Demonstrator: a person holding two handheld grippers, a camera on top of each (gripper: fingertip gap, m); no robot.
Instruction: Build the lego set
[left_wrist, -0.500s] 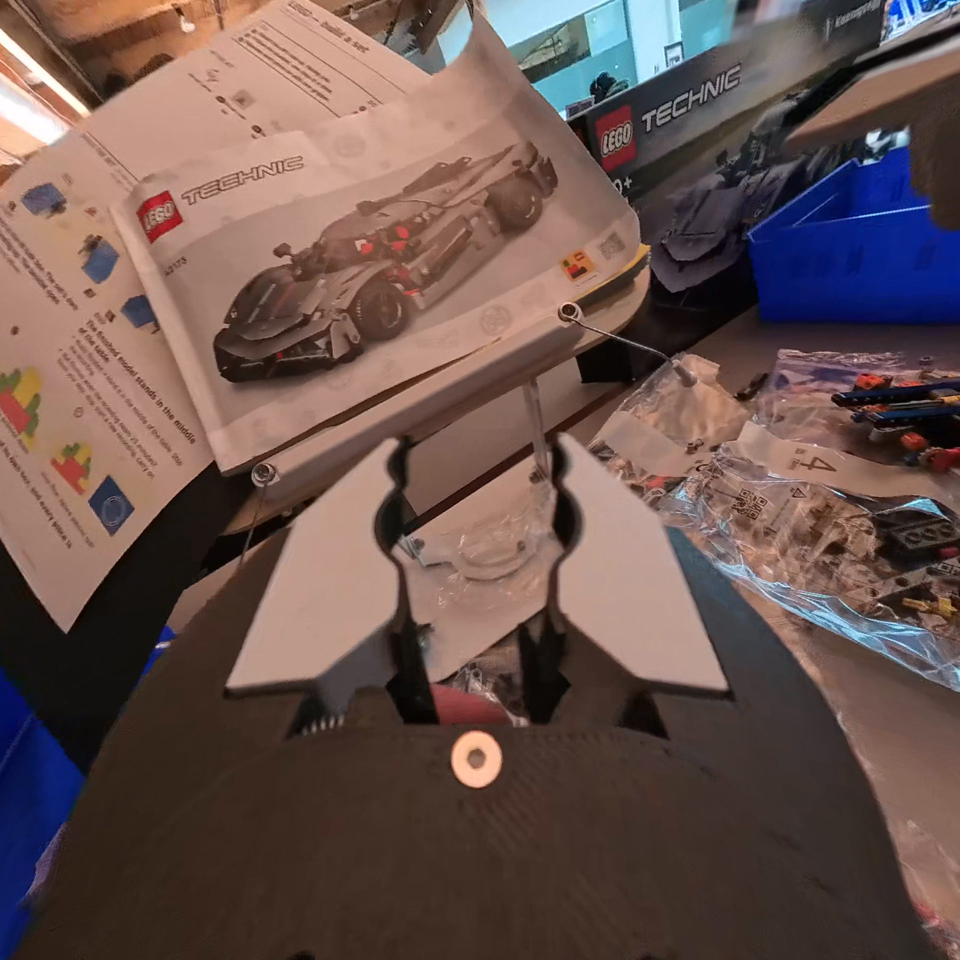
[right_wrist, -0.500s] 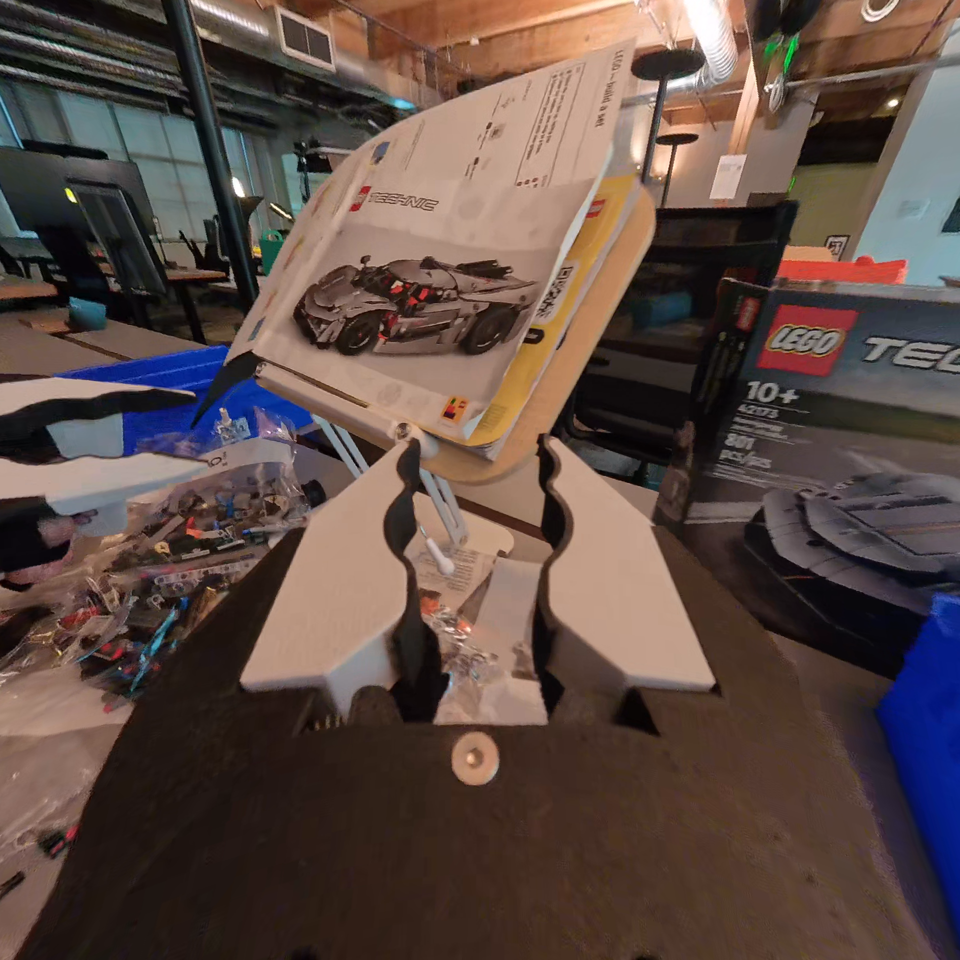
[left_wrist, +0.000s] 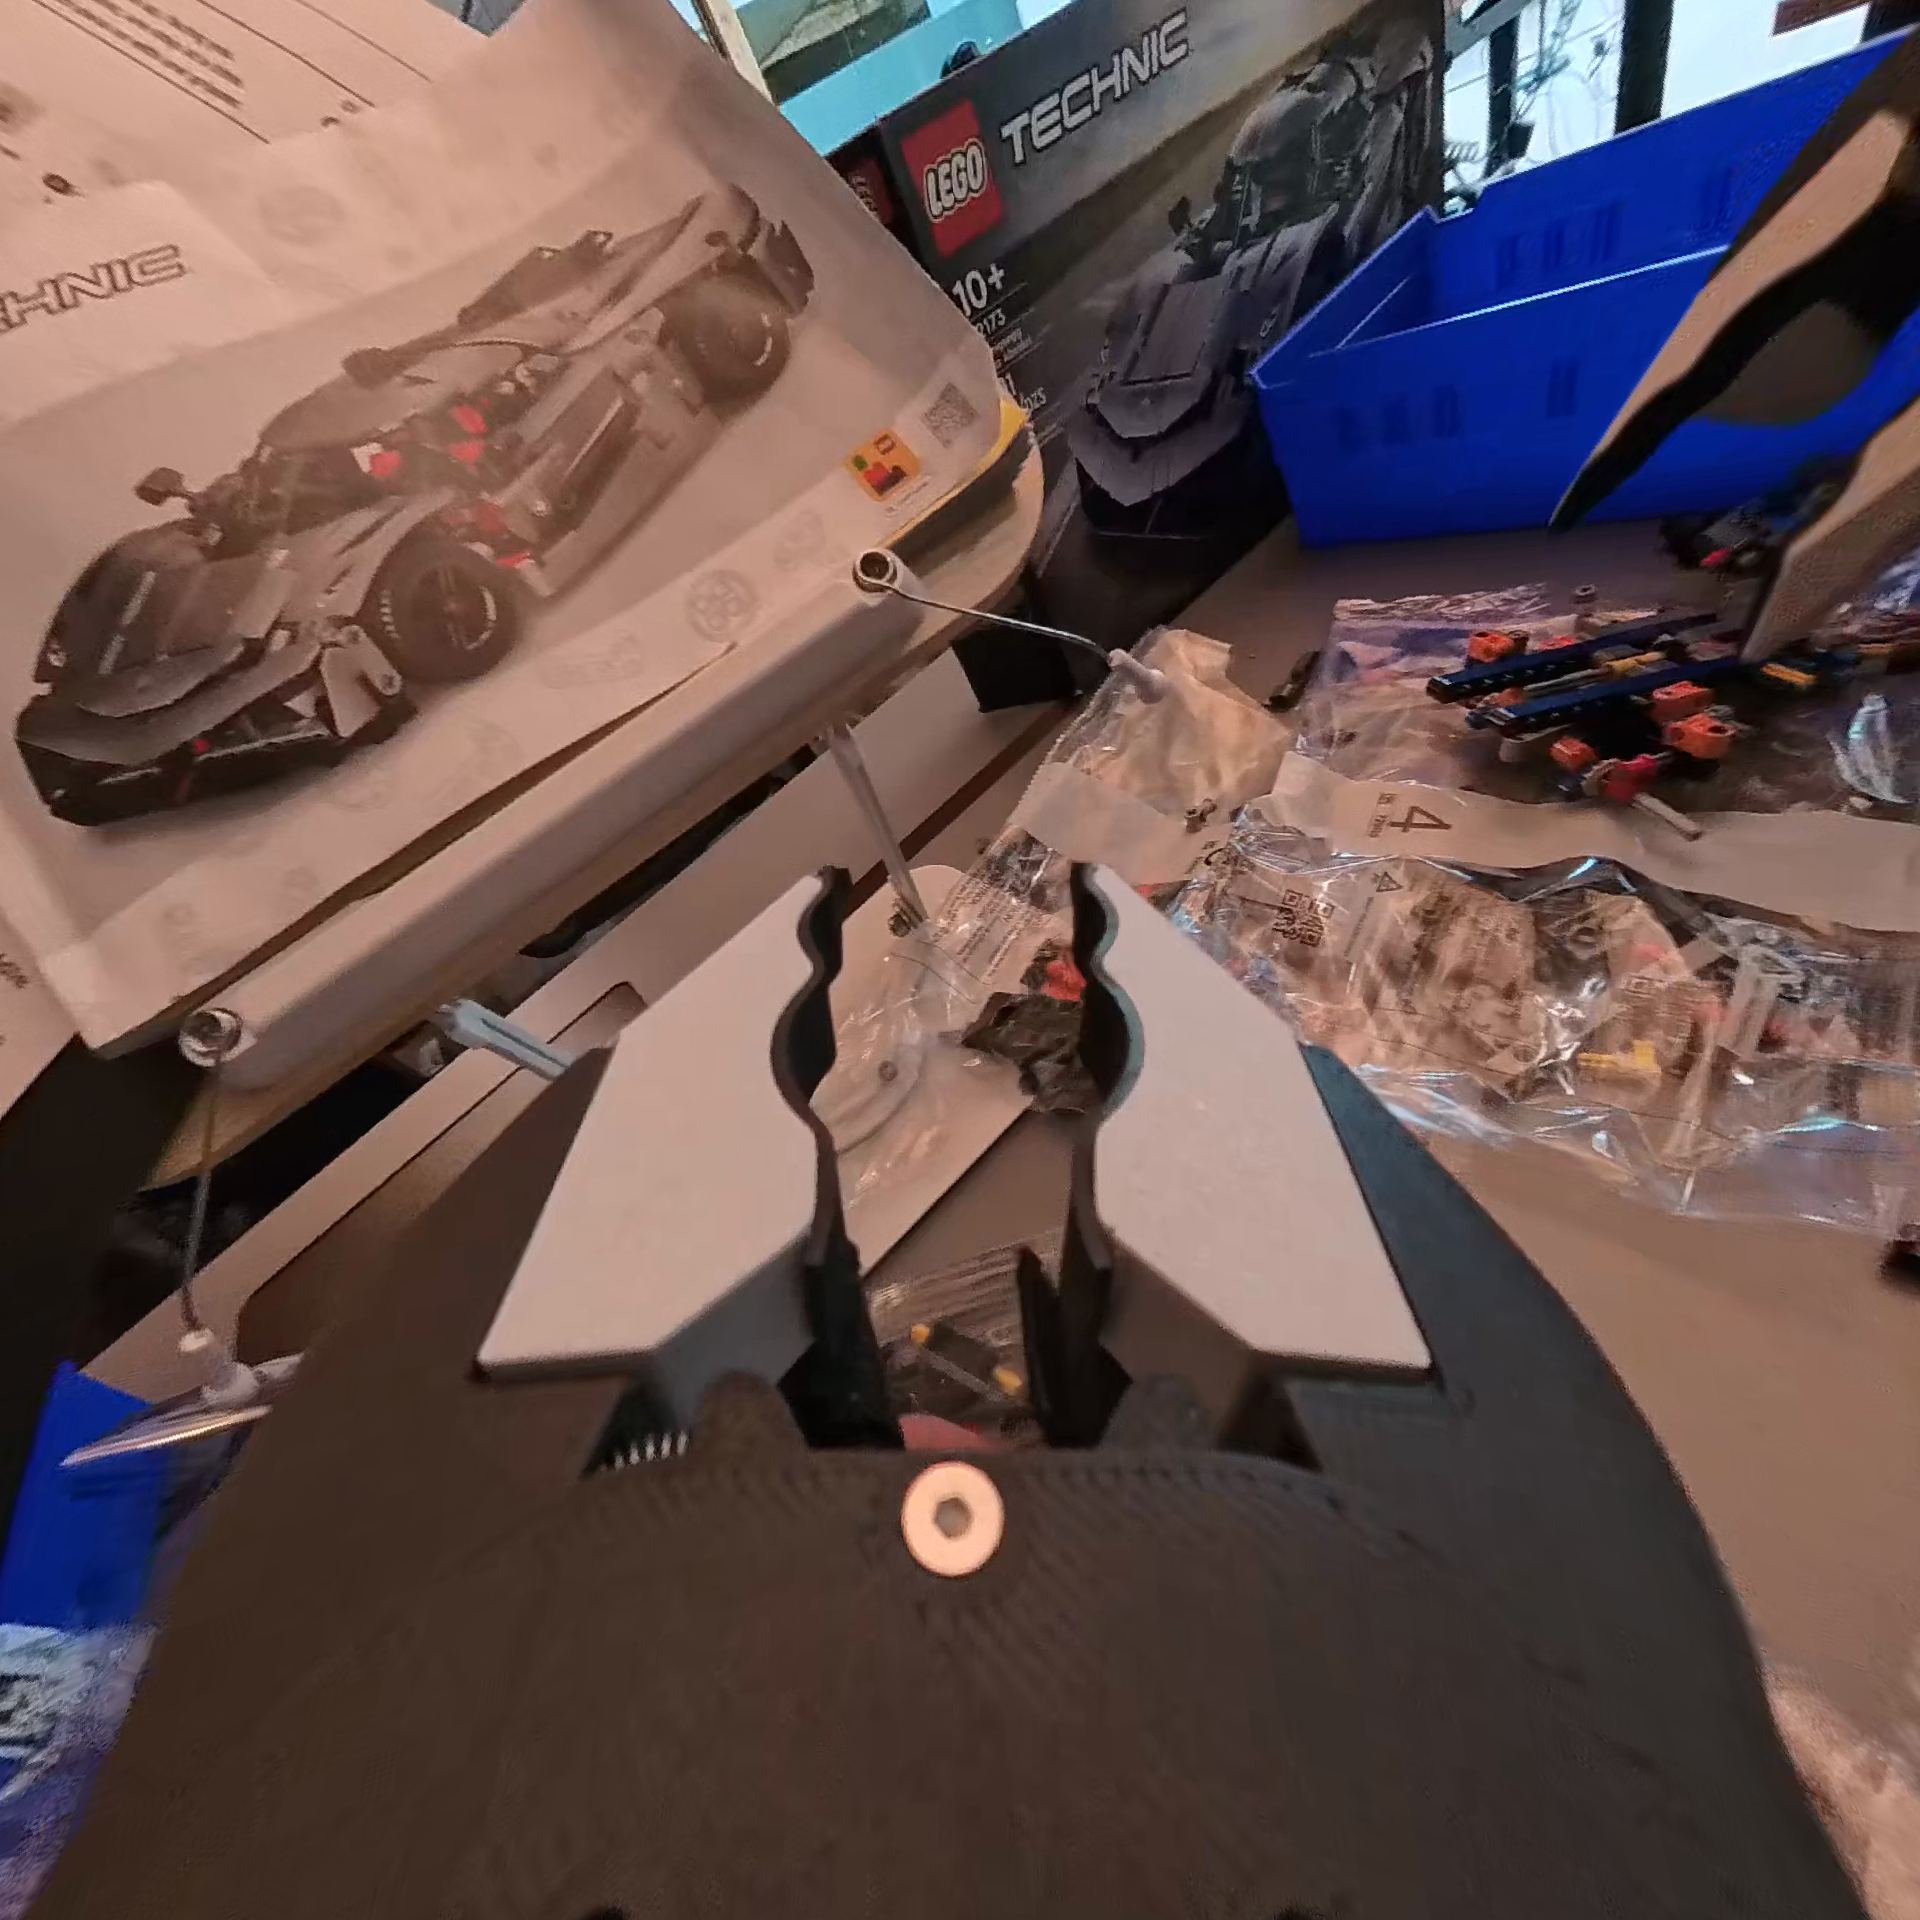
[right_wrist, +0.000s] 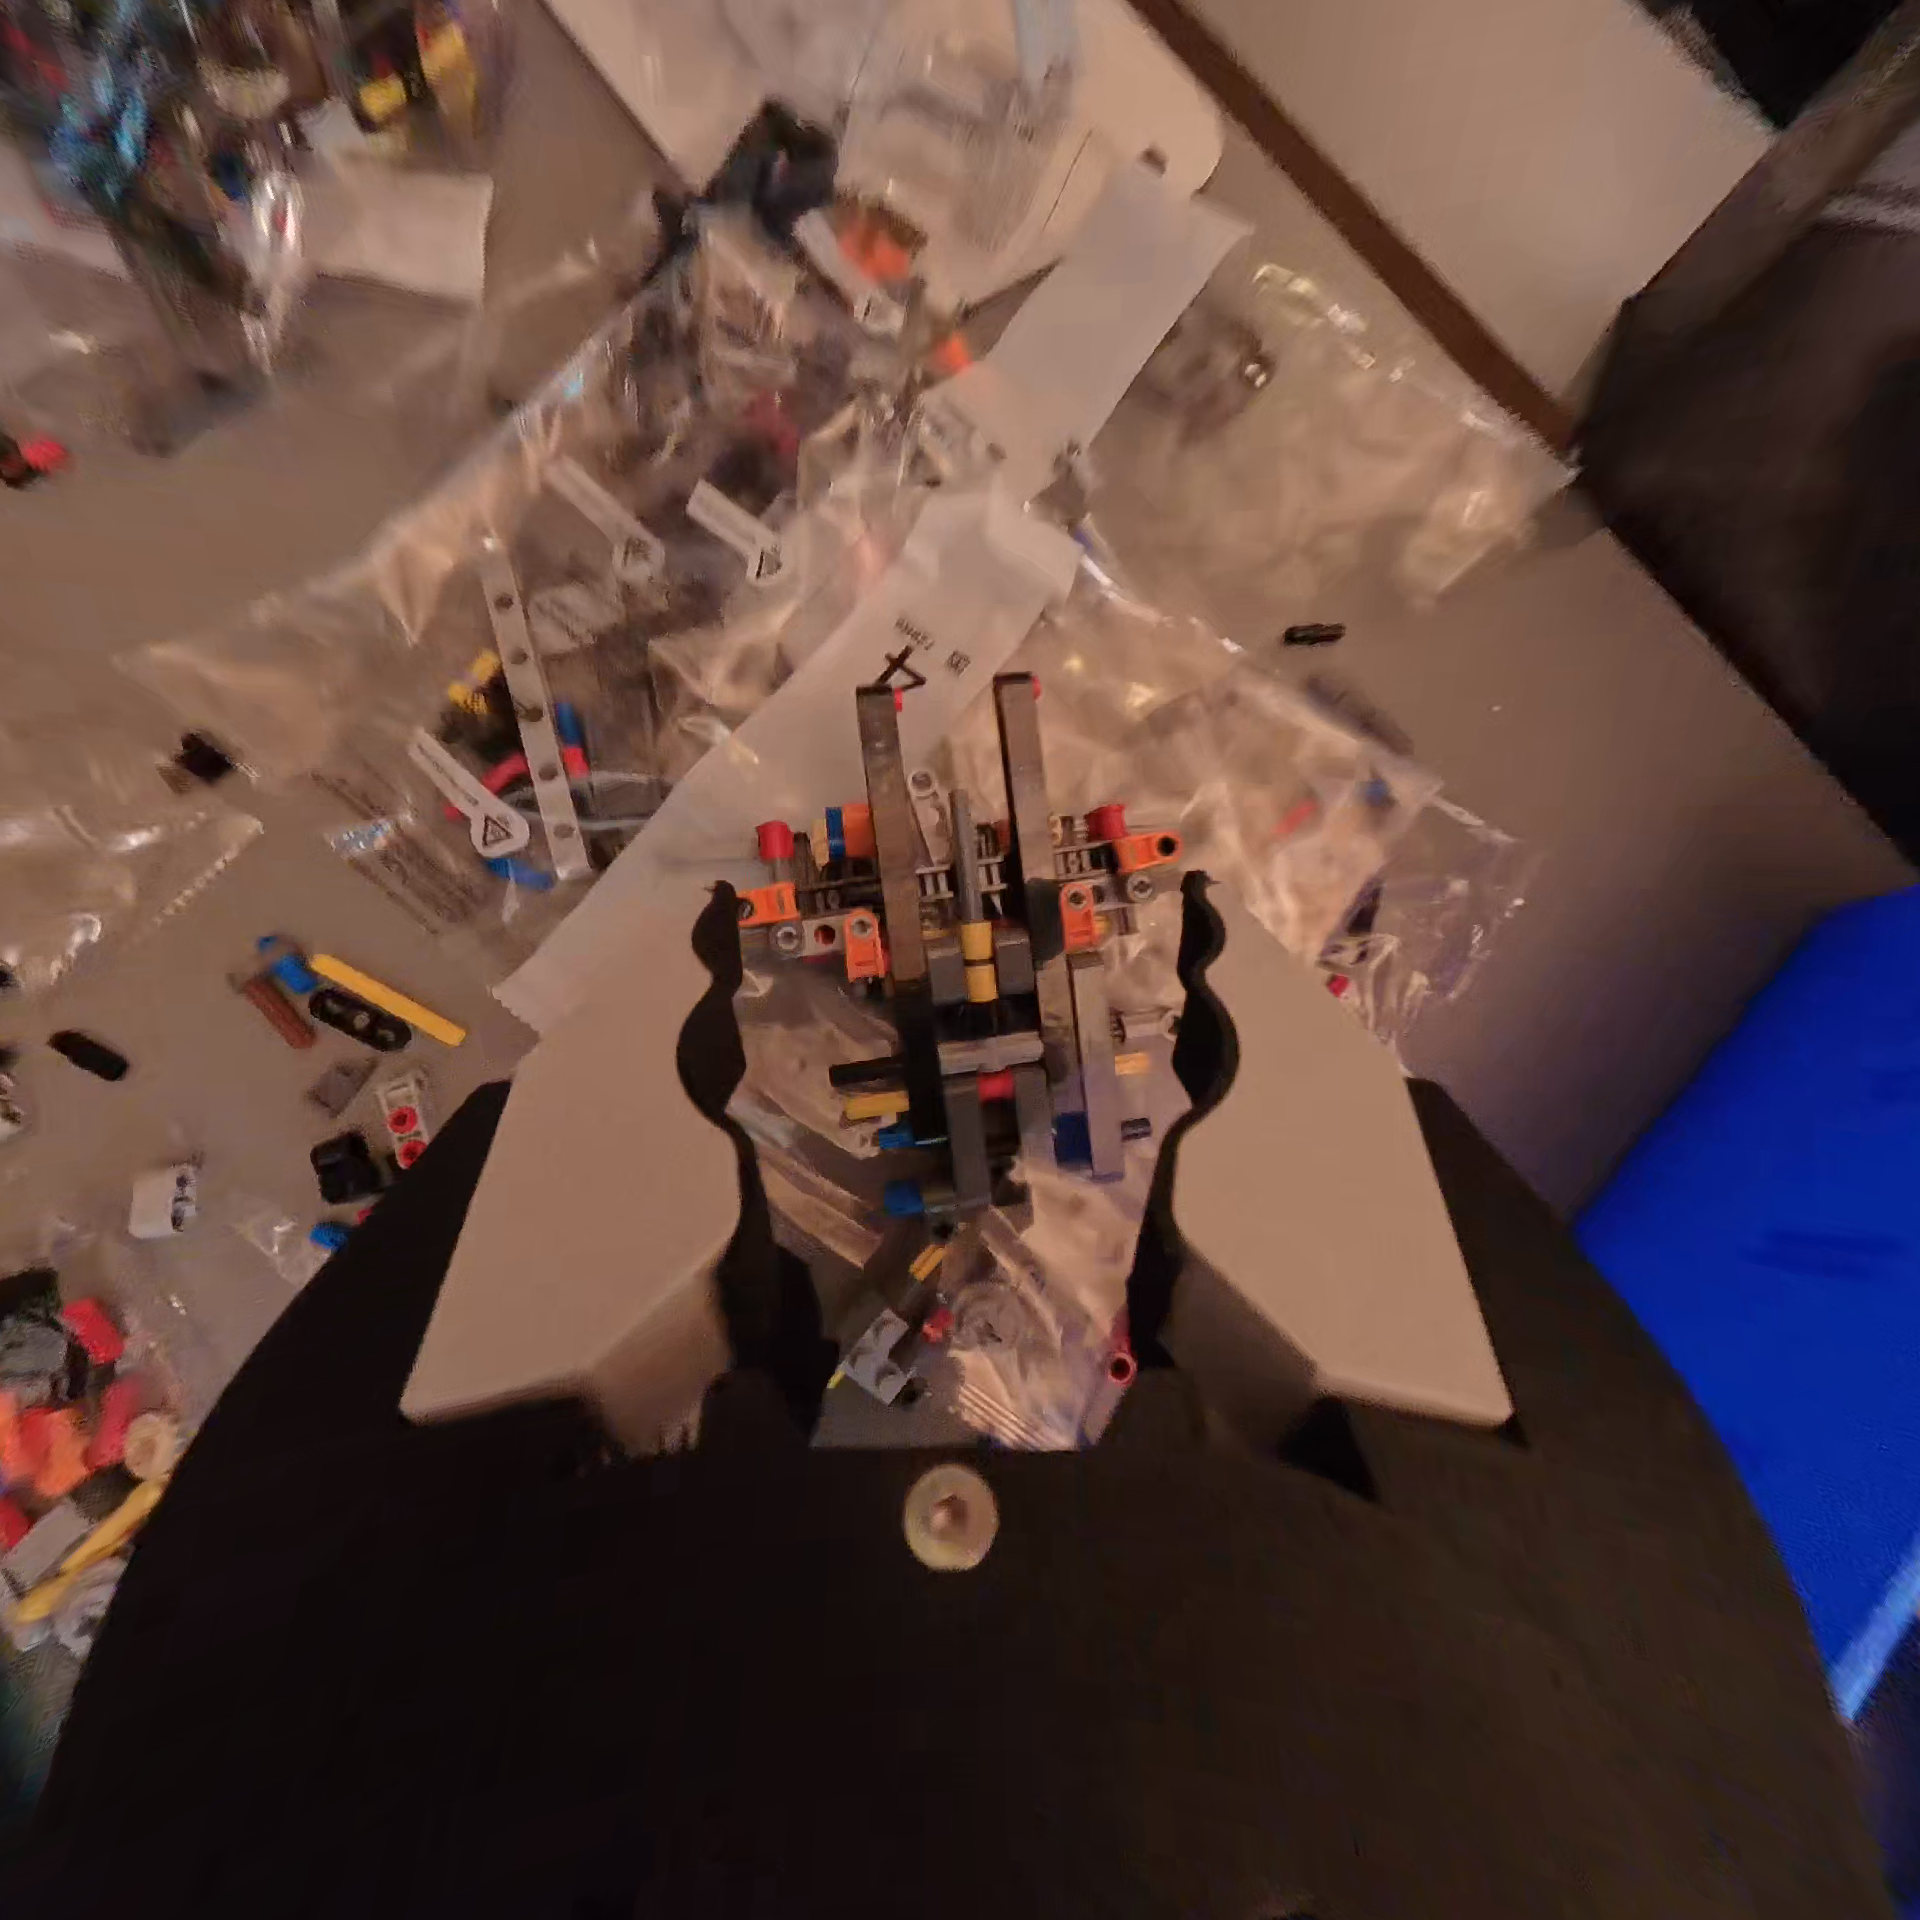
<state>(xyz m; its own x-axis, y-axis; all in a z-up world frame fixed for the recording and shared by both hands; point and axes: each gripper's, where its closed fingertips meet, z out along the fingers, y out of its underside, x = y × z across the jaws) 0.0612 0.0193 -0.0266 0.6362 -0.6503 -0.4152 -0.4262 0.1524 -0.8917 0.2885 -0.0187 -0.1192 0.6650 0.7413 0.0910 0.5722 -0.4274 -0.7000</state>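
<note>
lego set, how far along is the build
Early stage. Done: a small chassis frame of dark beams with orange and red connectors is assembled, lying on the bags. In hand: nothing is gripped; the right gripper is open above that frame, and the left gripper is open and empty. Left: several bags look sealed, loose parts lie scattered, and the manual shows only its cover.

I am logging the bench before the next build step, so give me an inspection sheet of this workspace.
Surface: grey tabletop, largely covered.
Job's things: half-built dark frame with orange connectors lying on clear plastic parts bags; instruction booklet with car cover on a tilted stand.
Clutter: loose small bricks.
Grippers: left gripper open, empty; right gripper open, above the frame.
Cables: nothing seen.
Surroundings: blue plastic bin, dark set box.
</note>
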